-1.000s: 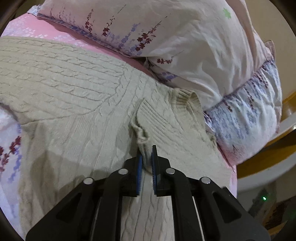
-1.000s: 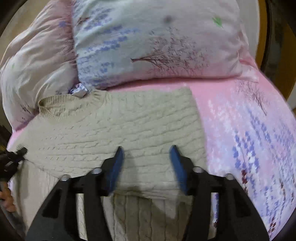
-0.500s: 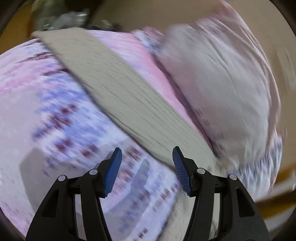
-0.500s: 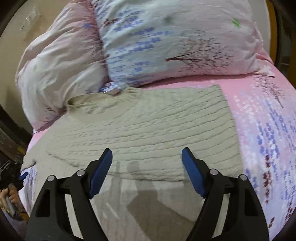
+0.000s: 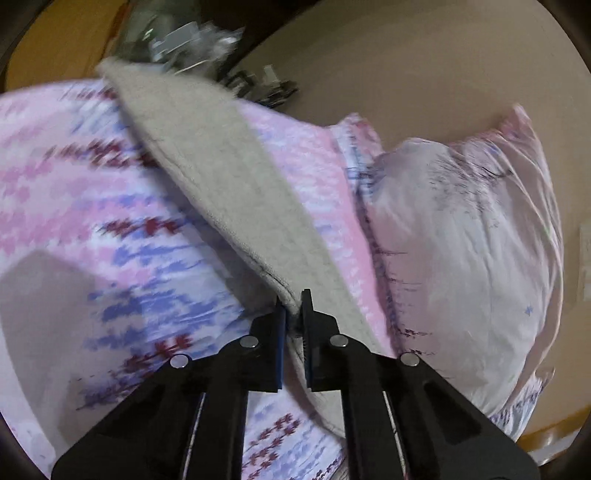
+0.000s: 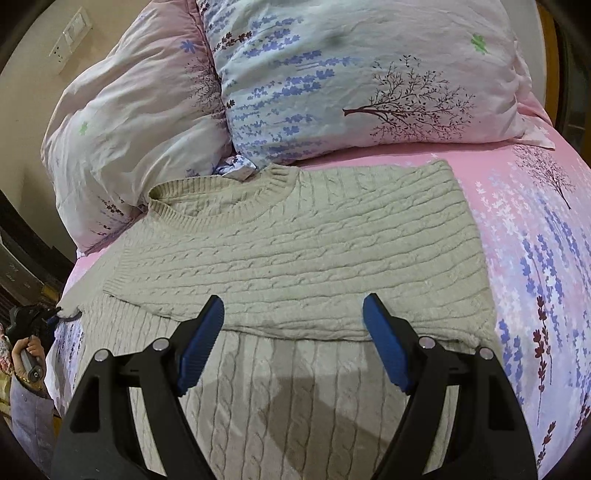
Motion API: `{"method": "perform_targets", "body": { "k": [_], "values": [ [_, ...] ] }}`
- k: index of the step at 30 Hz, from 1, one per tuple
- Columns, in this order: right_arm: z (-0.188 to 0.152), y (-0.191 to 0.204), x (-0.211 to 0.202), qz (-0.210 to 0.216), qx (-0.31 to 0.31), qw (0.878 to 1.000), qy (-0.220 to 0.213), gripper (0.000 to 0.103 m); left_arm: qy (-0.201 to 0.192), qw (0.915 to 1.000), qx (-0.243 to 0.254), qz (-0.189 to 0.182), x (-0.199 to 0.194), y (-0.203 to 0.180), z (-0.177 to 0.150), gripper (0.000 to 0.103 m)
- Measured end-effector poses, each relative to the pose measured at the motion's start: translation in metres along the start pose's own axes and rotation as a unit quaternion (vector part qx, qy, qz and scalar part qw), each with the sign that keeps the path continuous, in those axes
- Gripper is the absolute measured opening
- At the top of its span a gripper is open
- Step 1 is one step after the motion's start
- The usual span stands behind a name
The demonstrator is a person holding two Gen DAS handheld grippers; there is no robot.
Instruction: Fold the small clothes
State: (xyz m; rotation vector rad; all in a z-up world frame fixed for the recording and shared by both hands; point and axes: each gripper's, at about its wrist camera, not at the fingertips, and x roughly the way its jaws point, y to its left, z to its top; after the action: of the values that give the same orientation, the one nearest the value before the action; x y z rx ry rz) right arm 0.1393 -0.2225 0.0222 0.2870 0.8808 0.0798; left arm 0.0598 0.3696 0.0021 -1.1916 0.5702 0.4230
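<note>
A beige cable-knit sweater [image 6: 295, 251] lies flat on the bed with its collar toward the pillows and its upper part folded across the body. My right gripper [image 6: 293, 332] hovers open over the fold's near edge, nothing between its blue pads. In the left wrist view the sweater [image 5: 229, 177] shows as a long beige strip running up and away. My left gripper [image 5: 293, 314] is shut on its near edge. In the right wrist view the left gripper [image 6: 51, 319] shows at the far left, pinching the sweater's left corner, with a hand [image 6: 29, 350] behind it.
A pink floral sheet [image 6: 535, 240] covers the bed. Two floral pillows [image 6: 351, 74] [image 6: 129, 129] lean at the head, just behind the collar. A wall switch plate [image 6: 72, 35] is at the upper left. Blurred clutter [image 5: 184, 37] sits beyond the bed's far side.
My left gripper let go of the sweater near the collar, swung left and opened, then shut on the sweater's left edge. My right gripper opened wider and drew back slightly.
</note>
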Motion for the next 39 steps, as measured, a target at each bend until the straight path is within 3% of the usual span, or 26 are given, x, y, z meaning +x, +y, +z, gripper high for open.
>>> {"method": "perform_targets", "body": {
  "k": [2,5,10,13,15,17,19,21,23,24,25,27,28,30,31,32,34,36,39],
  "values": [
    [0.000,0.001,-0.003,0.004,-0.002,1.000,-0.004,0.077,-0.010,0.9991,0.034,-0.023,-0.007,-0.022,-0.004,0.006],
    [0.001,0.003,-0.006,0.010,-0.004,1.000,-0.010,0.077,-0.002,0.9922,0.090,-0.086,-0.016,-0.067,-0.022,0.005],
    [-0.001,0.007,-0.015,0.019,-0.009,0.999,-0.025,0.077,0.048,0.9604,0.195,-0.192,-0.018,-0.150,-0.086,0.005],
    [-0.001,0.005,-0.019,0.017,-0.007,0.999,-0.032,0.077,0.105,0.9248,0.270,-0.247,-0.010,-0.193,-0.157,0.005],
    [-0.001,0.002,-0.020,0.014,-0.002,0.999,-0.034,0.077,0.140,0.9012,0.319,-0.258,0.000,-0.211,-0.203,0.005],
    [0.000,-0.003,-0.020,0.010,0.002,0.999,-0.033,0.077,0.178,0.8763,0.379,-0.238,0.019,-0.222,-0.254,0.005],
    [-0.001,-0.009,-0.019,0.001,0.008,1.000,-0.030,0.077,0.216,0.8507,0.438,-0.194,0.041,-0.224,-0.299,0.006],
    [0.000,-0.015,-0.019,-0.003,0.014,1.000,-0.025,0.077,0.247,0.8164,0.503,-0.140,0.059,-0.219,-0.339,0.006],
    [0.001,-0.016,-0.020,-0.004,0.015,1.000,-0.026,0.077,0.247,0.7950,0.540,-0.122,0.061,-0.213,-0.355,0.008],
    [0.003,-0.015,-0.021,-0.002,0.010,1.000,-0.028,0.077,0.248,0.7892,0.547,-0.129,0.057,-0.211,-0.355,0.023],
    [0.005,-0.011,-0.023,0.003,0.004,0.999,-0.031,0.077,0.253,0.7867,0.546,-0.139,0.052,-0.209,-0.353,0.049],
    [0.010,0.000,-0.024,0.017,-0.012,0.999,-0.036,0.074,0.248,0.7899,0.537,-0.162,0.032,-0.205,-0.335,0.085],
    [0.012,0.007,-0.025,0.026,-0.022,0.999,-0.038,0.070,0.241,0.7911,0.536,-0.169,0.024,-0.203,-0.325,0.088],
    [0.016,0.030,-0.025,0.050,-0.056,0.996,-0.043,0.067,0.227,0.7943,0.533,-0.185,-0.001,-0.191,-0.297,0.088],
    [0.017,0.047,-0.024,0.063,-0.083,0.994,-0.046,0.065,0.217,0.8010,0.527,-0.184,-0.006,-0.184,-0.284,0.088],
    [0.018,0.064,-0.022,0.072,-0.108,0.991,-0.047,0.064,0.198,0.8154,0.515,-0.175,-0.013,-0.175,-0.263,0.088],
    [0.020,0.099,-0.016,0.086,-0.154,0.983,-0.045,0.063,0.162,0.8430,0.495,-0.135,-0.016,-0.158,-0.223,0.080],
    [0.016,0.148,0.001,0.096,-0.219,0.970,-0.036,0.061,0.138,0.8587,0.485,-0.090,-0.013,-0.147,-0.200,0.071],
    [0.005,0.206,0.029,0.083,-0.293,0.952,-0.017,0.054,0.132,0.8687,0.476,-0.027,-0.002,-0.130,-0.180,0.062]
  ]
}}
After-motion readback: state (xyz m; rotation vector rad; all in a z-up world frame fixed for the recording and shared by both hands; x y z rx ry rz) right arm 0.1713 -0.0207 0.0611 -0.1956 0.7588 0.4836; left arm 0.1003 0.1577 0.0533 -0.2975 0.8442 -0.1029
